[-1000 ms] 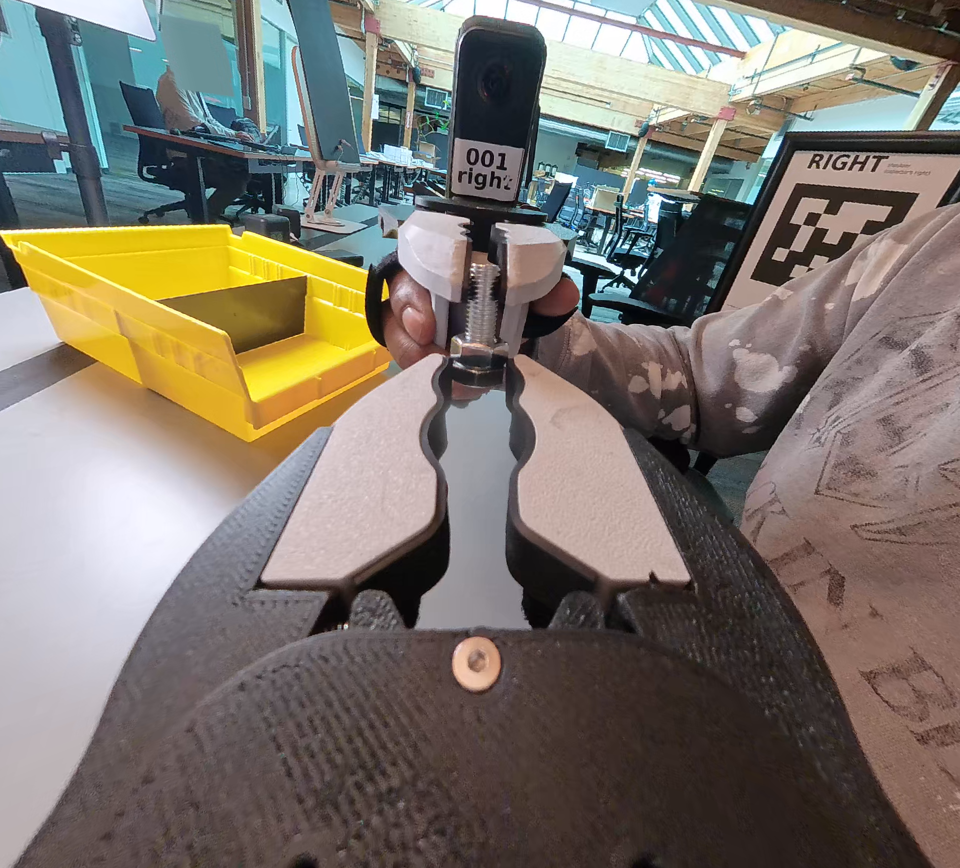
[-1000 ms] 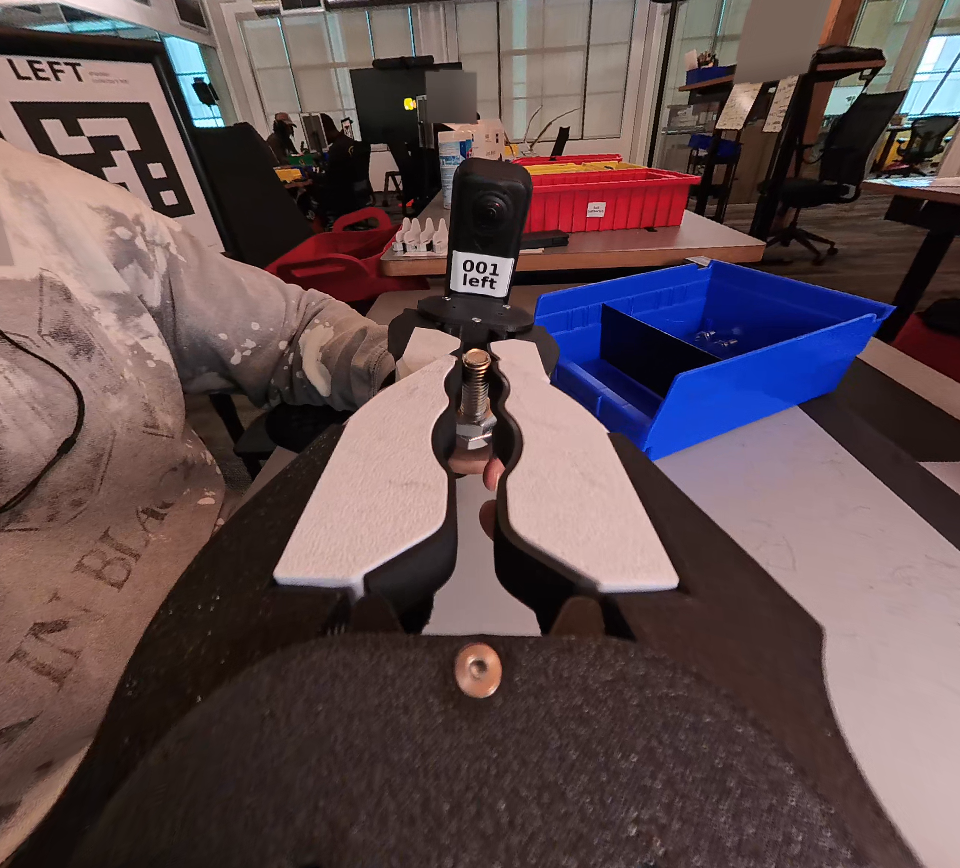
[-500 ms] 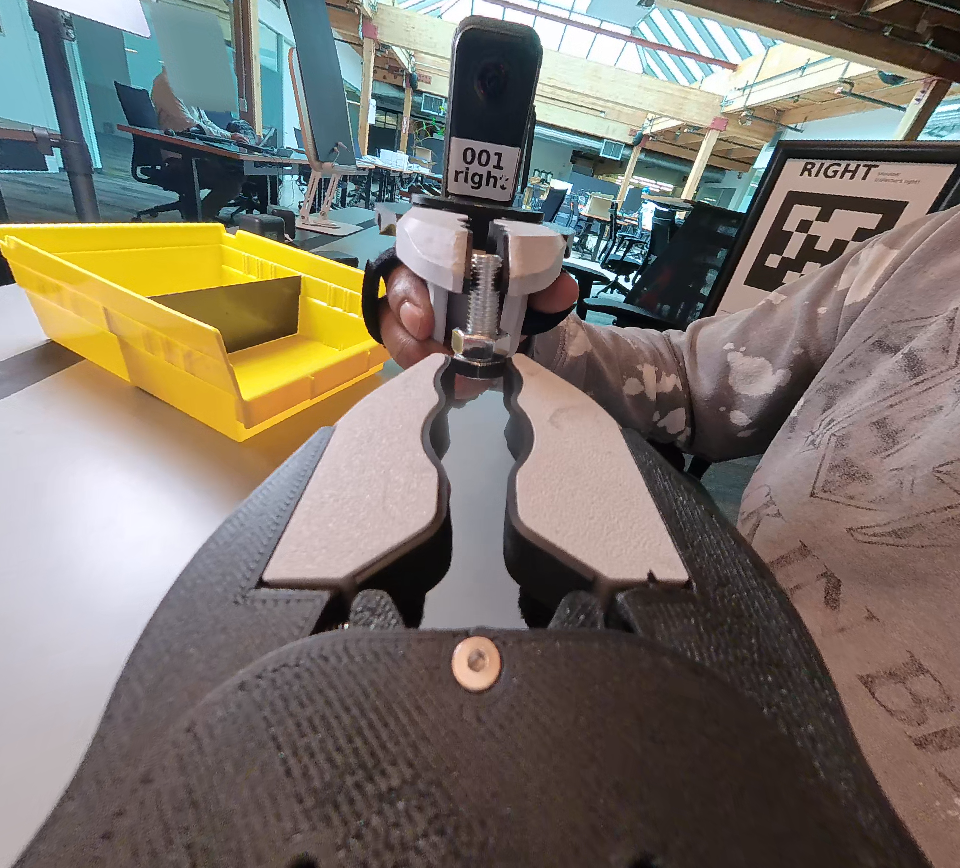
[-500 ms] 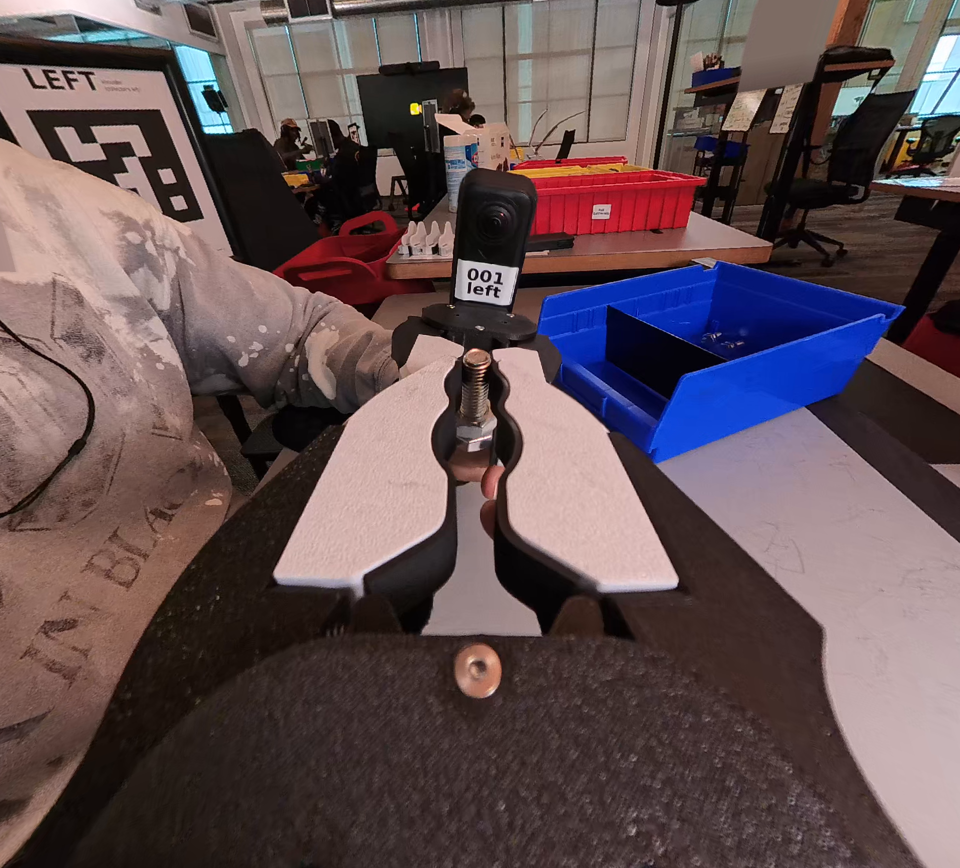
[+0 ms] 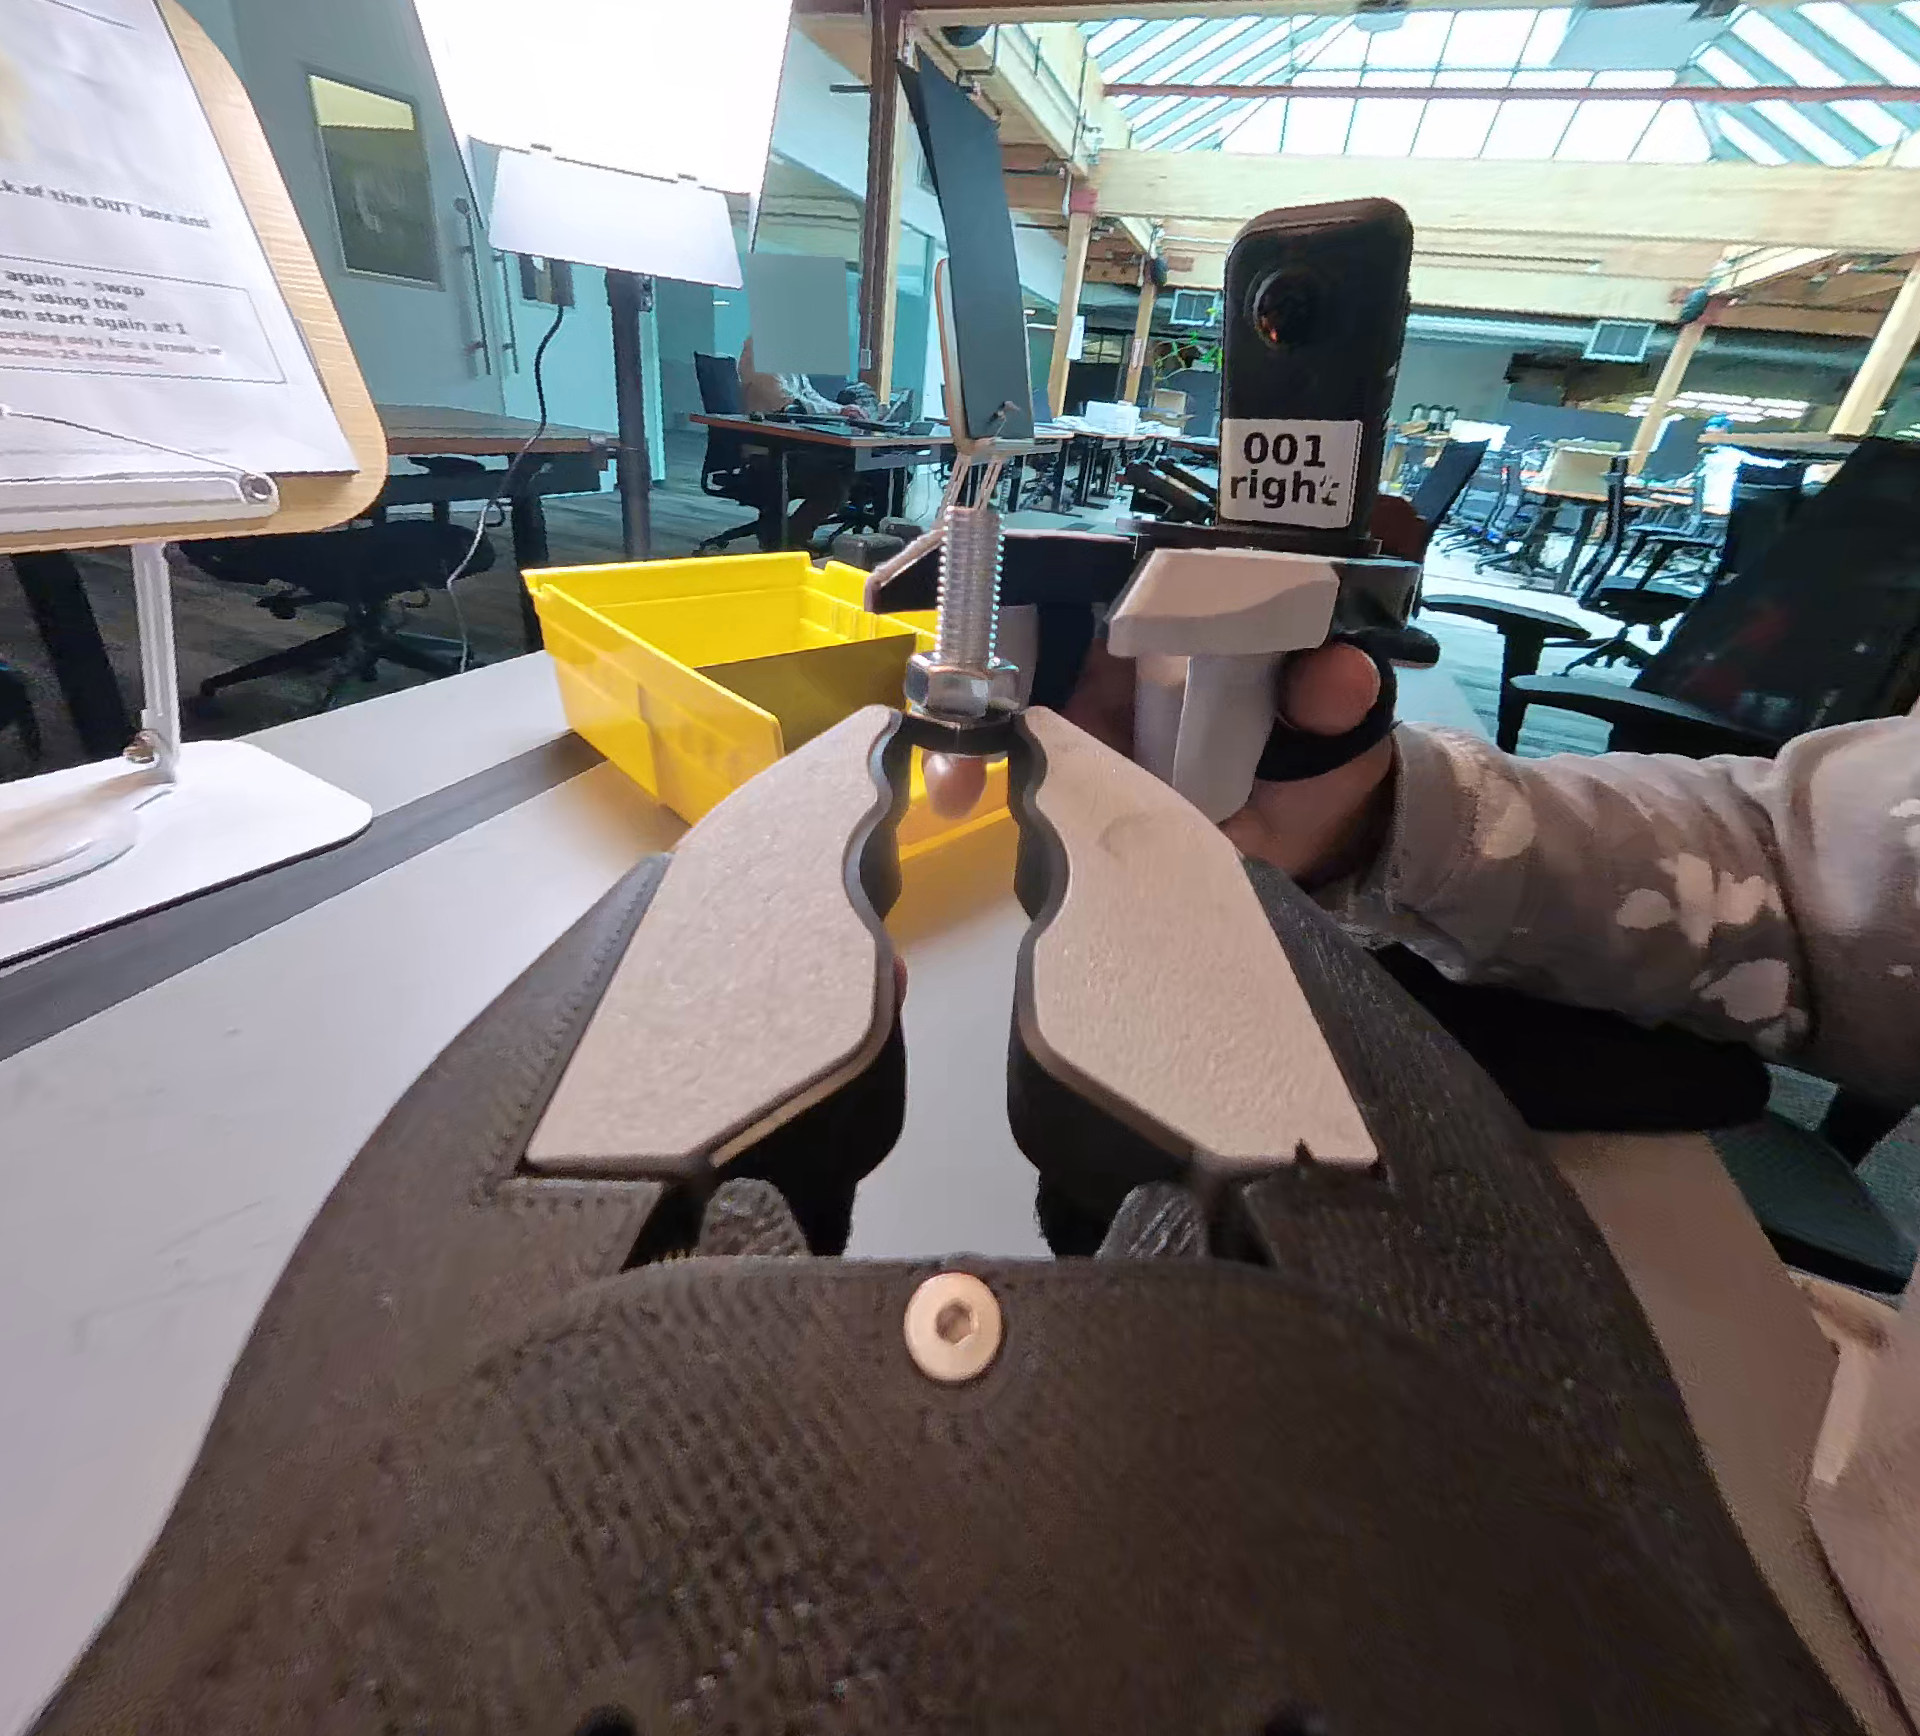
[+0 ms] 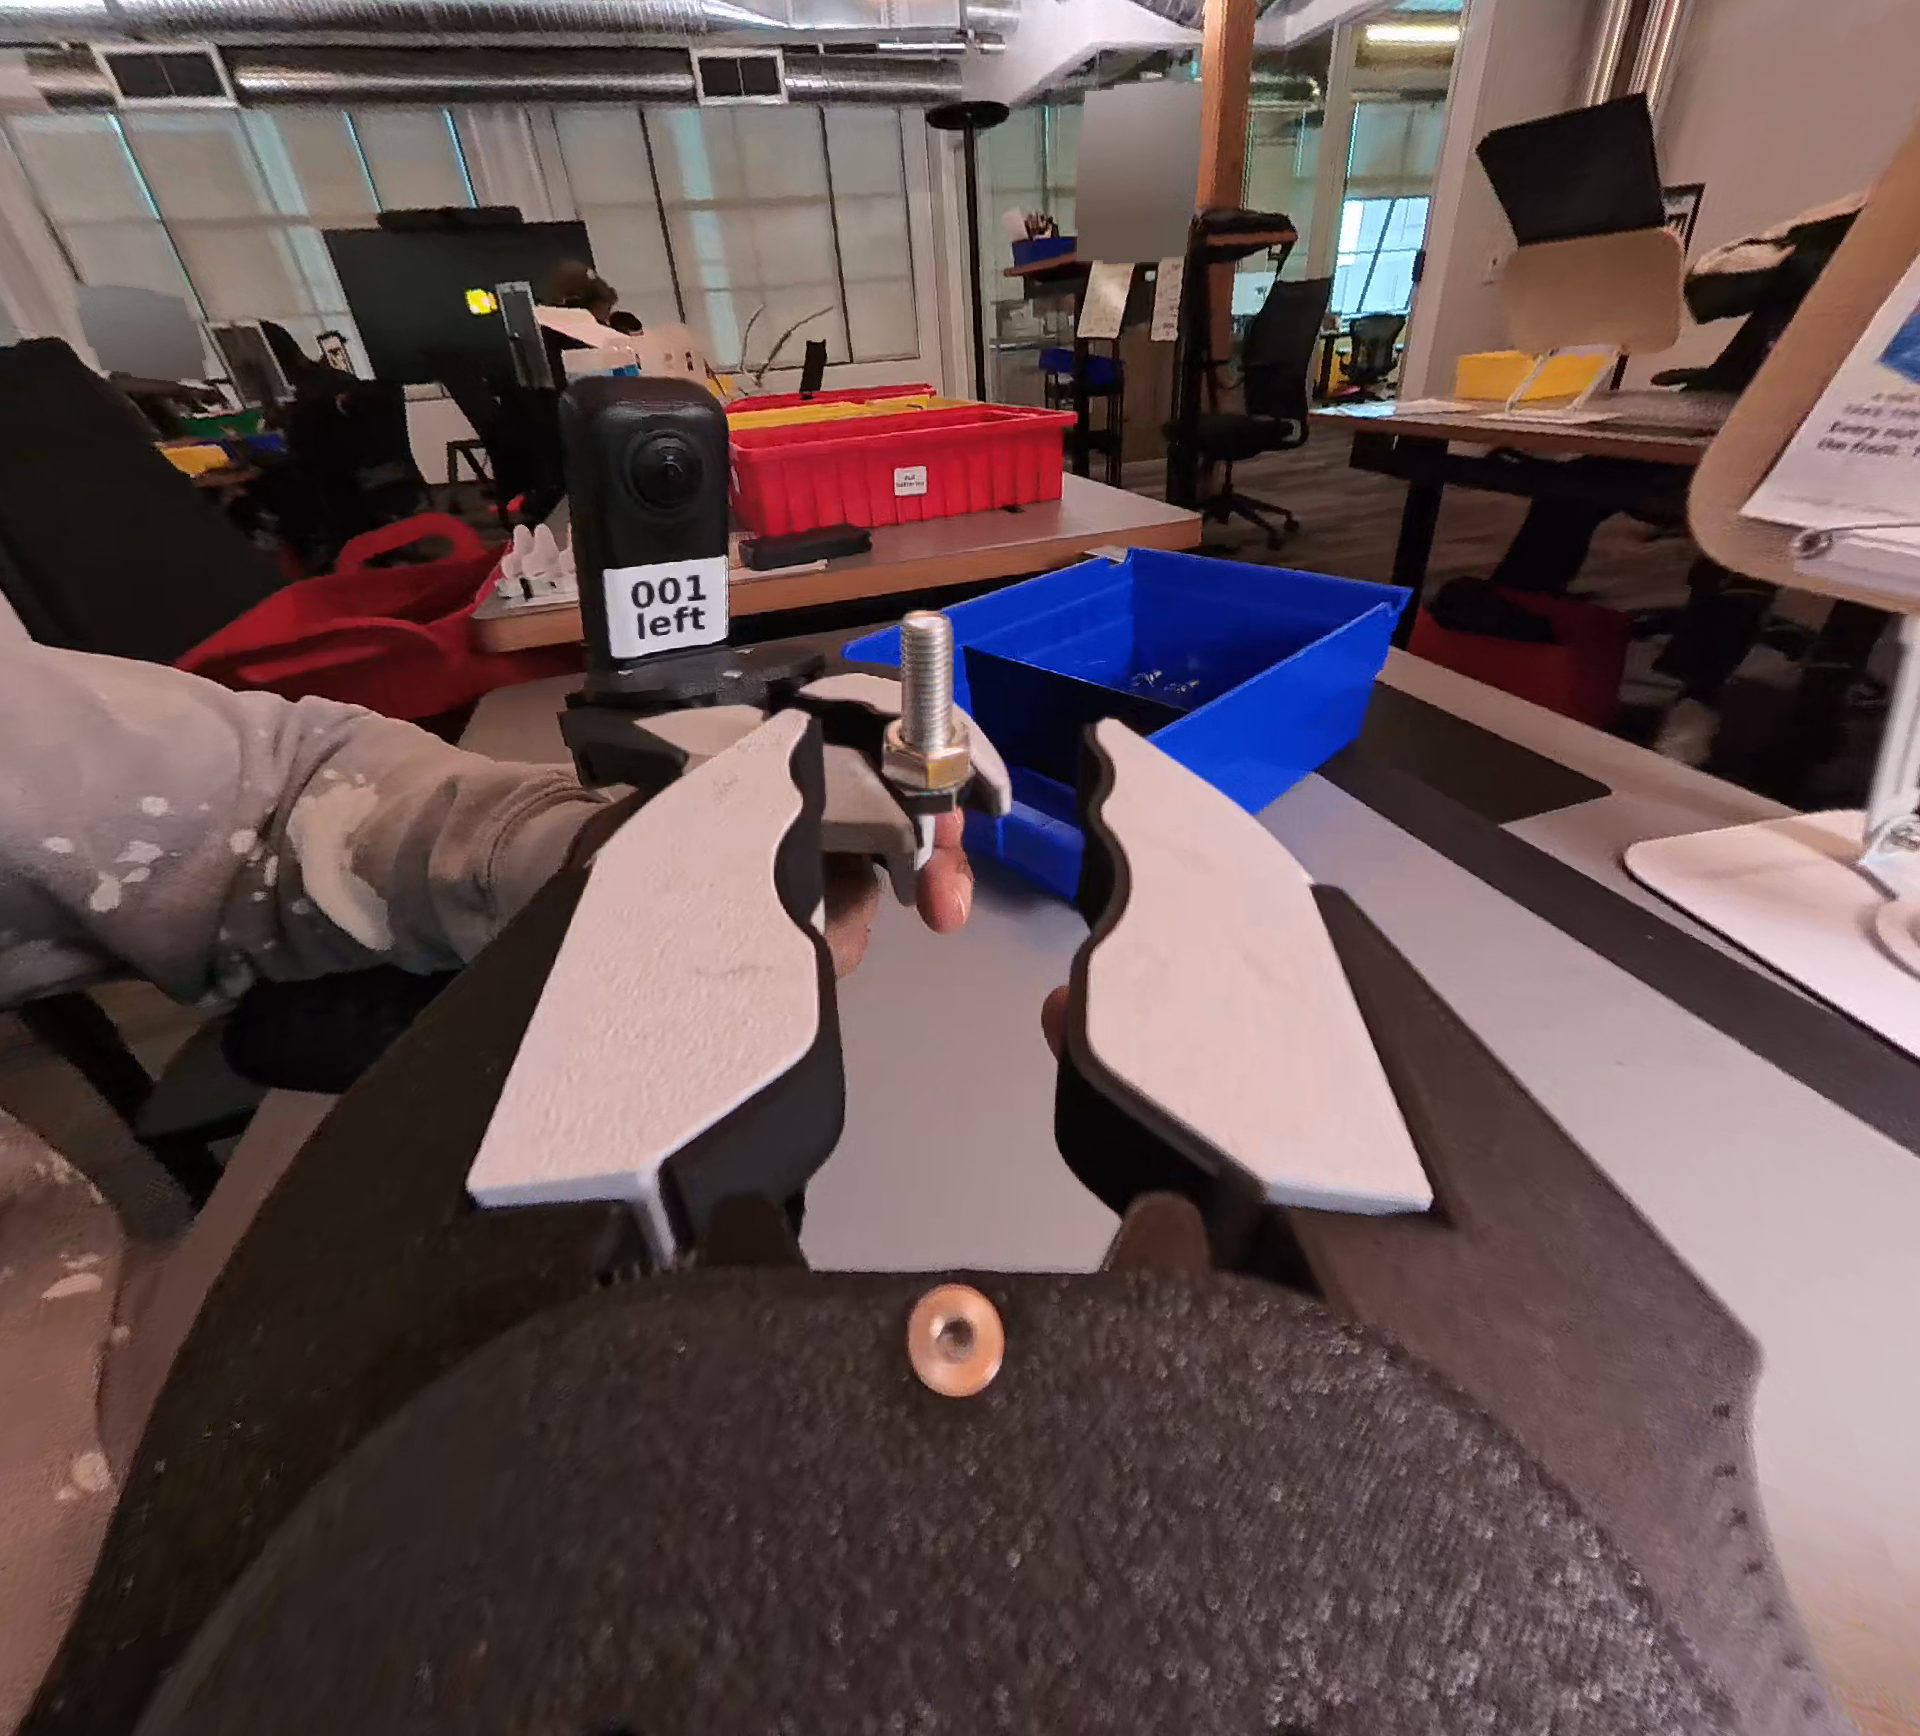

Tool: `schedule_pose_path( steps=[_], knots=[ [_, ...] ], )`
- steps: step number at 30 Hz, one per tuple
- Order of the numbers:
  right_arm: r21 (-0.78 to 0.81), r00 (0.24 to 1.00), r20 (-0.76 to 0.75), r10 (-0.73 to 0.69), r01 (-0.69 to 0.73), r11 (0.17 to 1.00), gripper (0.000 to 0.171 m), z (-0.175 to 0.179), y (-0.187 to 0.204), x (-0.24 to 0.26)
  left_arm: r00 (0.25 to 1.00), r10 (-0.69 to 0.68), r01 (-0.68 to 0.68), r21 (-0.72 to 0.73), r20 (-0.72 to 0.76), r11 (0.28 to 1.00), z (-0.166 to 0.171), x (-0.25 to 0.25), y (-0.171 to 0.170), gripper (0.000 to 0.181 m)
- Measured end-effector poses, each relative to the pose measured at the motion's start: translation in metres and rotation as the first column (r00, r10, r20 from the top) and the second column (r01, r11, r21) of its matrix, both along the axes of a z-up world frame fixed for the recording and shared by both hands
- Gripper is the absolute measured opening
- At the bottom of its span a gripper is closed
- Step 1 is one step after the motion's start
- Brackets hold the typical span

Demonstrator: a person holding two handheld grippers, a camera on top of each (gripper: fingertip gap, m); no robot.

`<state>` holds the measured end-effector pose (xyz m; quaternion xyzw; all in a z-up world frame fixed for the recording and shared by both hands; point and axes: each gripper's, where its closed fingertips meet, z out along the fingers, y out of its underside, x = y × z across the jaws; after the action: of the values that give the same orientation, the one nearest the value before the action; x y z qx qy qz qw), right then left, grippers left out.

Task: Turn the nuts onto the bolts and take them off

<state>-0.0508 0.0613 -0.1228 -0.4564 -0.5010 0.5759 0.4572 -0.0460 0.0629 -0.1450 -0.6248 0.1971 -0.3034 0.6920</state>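
Upright, the bolt [image 5: 968,590] with its nut [image 5: 961,680] stood clamped at its head in the left gripper [image 5: 958,746]. Beside it the right gripper [image 6: 943,787] gaped apart, holding nothing. Both cameras wore white printed stickers [image 5: 1288,474].

A pale grey table [image 5: 208,1115] is filling the left and middle of the left wrist view, with a dark band [image 5: 312,865] running across it. A yellow bin [image 5: 665,647] is sitting on it at mid-frame, and a white stand base [image 5: 156,803] is resting on it at the left edge. In the right wrist view the same table [image 6: 1558,1115] is spreading along the right side, a blue bin [image 6: 1247,710] is sitting on it at centre right, and another white stand base [image 6: 1787,886] is lying at the right edge.
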Motion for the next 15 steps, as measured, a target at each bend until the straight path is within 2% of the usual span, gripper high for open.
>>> schedule_pose_path(
  steps=[7,8,10,15],
  knots=[
    [-0.028,0.998,0.056,-0.008,0.010,1.000,0.044,-0.009,0.007,-0.003,1.000,-0.011,0.010,0.028,0.014,1.000,0.004,0.002,-0.004,0.018],
    [-0.028,0.996,0.059,-0.068,0.070,0.997,0.026,-0.008,0.018,-0.001,0.999,-0.038,0.037,0.043,0.033,0.998,0.008,0.002,-0.007,0.018],
    [-0.005,0.989,0.039,-0.146,0.146,0.989,0.019,-0.004,0.034,0.005,0.999,-0.042,0.040,0.057,0.025,0.998,0.012,0.002,-0.009,0.018],
    [-0.031,0.999,0.025,-0.031,0.031,0.999,0.035,0.002,0.011,0.003,0.999,-0.043,0.042,0.040,0.019,0.998,0.007,0.004,-0.008,0.018]
  ],
)
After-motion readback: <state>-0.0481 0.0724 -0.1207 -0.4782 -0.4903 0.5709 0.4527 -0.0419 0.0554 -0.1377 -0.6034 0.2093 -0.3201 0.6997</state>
